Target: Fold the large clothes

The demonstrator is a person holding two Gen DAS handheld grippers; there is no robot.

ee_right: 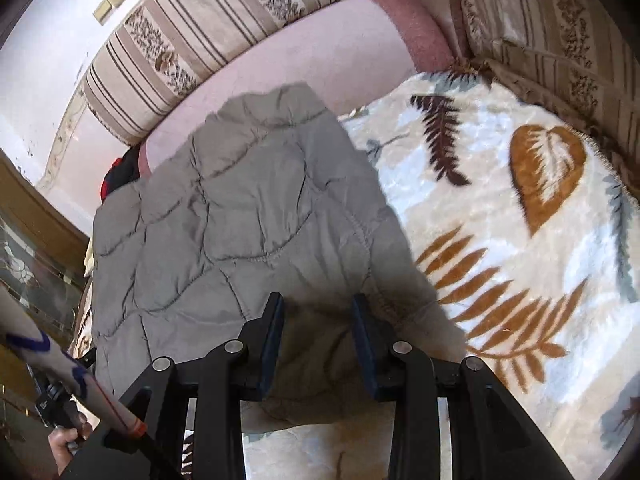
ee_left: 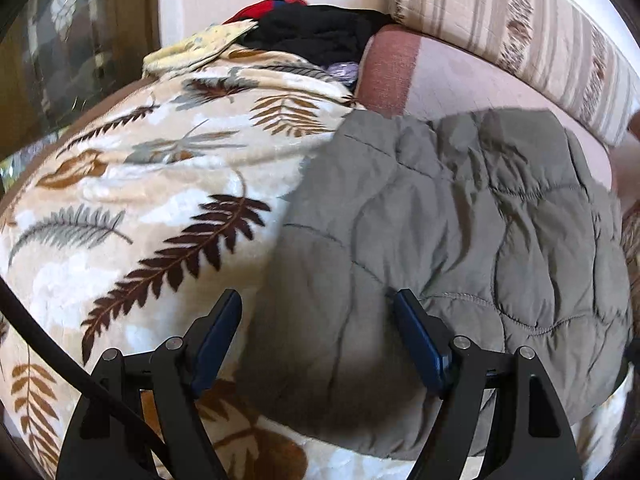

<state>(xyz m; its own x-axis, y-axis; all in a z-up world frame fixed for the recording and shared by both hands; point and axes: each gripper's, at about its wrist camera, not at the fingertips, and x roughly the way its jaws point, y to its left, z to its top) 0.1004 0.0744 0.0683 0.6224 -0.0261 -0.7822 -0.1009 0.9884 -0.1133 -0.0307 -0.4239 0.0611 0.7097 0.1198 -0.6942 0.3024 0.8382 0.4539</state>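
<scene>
**Quilted jacket lies folded on the leaf blanket, both grippers poised at its near edge**

While the grey quilted jacket rests in a compact, roughly rectangular bundle, it sits on the leaf-print blanket that covers the sofa seat, its far end reaching onto the pink seat cover below the striped back cushion. No sleeves trail out to either side in these views, so the main folds look done; a stitched seam curves across the top layer, and the near edge bulges a little rather than lying flat.

The left gripper hovers over the jacket's near left corner with its jaws standing wide; nothing is pinched between them, and one blue pad hangs over the blanket just beside the fabric's edge. The right gripper is set narrower over the near edge. Jacket fabric fills the gap between its pads, yet it looks to lie beneath them rather than be clamped; I read it as open, not gripping.

At the far end of the sofa a heap of other clothes, black, red and pale yellow, waits unfolded. Judged from this, the jacket is nearly finished: a last fold in half or some smoothing may remain, and then the pile beyond.
</scene>
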